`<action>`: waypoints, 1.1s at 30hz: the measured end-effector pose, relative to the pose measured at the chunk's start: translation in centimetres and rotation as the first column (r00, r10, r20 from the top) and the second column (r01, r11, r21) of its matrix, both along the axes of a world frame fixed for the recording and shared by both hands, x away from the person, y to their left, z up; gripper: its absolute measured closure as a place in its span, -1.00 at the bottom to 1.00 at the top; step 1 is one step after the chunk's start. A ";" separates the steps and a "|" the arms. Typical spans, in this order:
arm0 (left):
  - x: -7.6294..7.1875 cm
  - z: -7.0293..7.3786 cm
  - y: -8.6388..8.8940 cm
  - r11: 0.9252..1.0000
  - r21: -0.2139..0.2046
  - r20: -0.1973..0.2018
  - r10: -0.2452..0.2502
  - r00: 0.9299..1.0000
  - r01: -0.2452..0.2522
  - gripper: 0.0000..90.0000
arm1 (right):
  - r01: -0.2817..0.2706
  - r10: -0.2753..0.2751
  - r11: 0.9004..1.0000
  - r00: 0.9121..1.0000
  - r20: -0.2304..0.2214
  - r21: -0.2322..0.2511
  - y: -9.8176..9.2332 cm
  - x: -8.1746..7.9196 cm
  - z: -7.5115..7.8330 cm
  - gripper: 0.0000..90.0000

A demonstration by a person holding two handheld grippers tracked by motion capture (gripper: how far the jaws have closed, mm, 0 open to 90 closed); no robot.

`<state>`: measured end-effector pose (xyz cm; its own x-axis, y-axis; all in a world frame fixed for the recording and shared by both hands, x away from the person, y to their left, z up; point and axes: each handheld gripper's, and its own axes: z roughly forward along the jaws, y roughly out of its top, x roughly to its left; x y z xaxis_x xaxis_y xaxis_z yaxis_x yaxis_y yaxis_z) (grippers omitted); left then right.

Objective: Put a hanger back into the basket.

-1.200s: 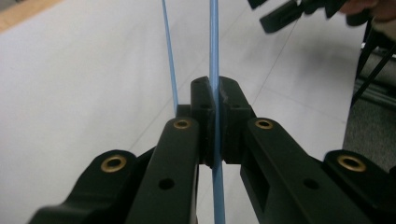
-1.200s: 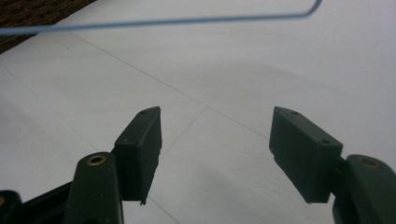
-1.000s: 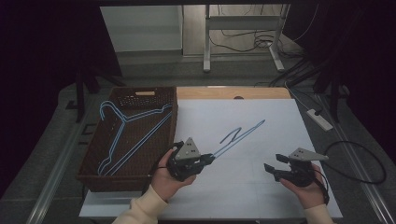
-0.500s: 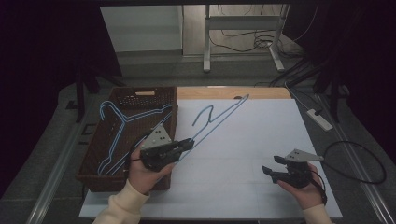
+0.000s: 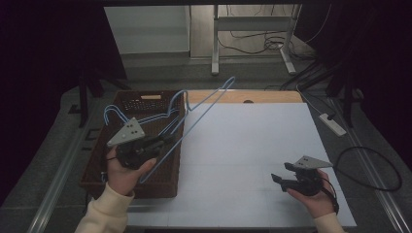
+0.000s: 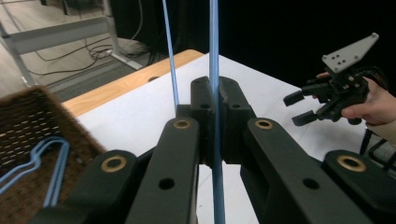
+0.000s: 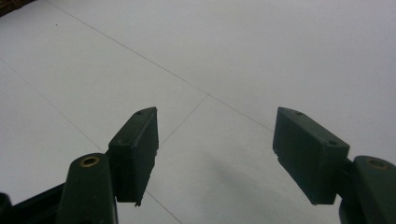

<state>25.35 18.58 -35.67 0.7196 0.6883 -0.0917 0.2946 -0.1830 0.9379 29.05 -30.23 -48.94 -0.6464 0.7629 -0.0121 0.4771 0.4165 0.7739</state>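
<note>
At the left of the table sits a dark woven basket (image 5: 97, 167) with more blue hangers (image 5: 119, 112) lying in it. Over its near right part the left gripper (image 5: 163, 141) has its jaws pressed together on one wire of a blue hanger (image 5: 206, 104), which is lifted clear of the table and slants up and away toward the far edge, its long side reaching over the white table surface (image 5: 252, 145). In the left gripper view the wire (image 6: 214, 56) runs straight up between the closed pads.

The hanger looks light, thin and fairly stiff, though probably springy along its length; its smooth coating may let it swivel or slide in a grip this narrow. A hold near a corner or the neck would likely steady it better than one at mid-span.

At the near right, the right gripper (image 5: 282, 180) rests just above the table with its jaws spread and nothing between them.

The hanger's hook is hard to pick out against the basket, and how many hangers lie there is unclear.
</note>
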 end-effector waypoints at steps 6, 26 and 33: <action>0.1 0.3 3.2 0.999 -0.011 -0.010 0.037 0.999 -0.037 0.91 | -0.002 0.001 1.000 1.000 -0.018 -0.016 0.2 0.0 -0.2 -0.29; 2.1 -2.4 10.6 0.987 0.069 -0.139 0.150 0.979 -0.142 0.91 | -0.008 0.007 0.999 0.999 -0.035 -0.031 0.4 0.1 -0.5 -0.30; 3.1 -3.6 10.8 0.985 0.101 -0.183 0.155 0.971 -0.138 0.91 | -0.006 0.005 1.000 0.999 -0.039 -0.030 0.4 0.1 -0.5 -0.30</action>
<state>28.46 29.34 -39.28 0.5856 0.7962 -0.1519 0.4948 -0.2026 0.8451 29.16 -29.84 -49.48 -0.6510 0.7590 -0.0093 0.5044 0.4418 0.7419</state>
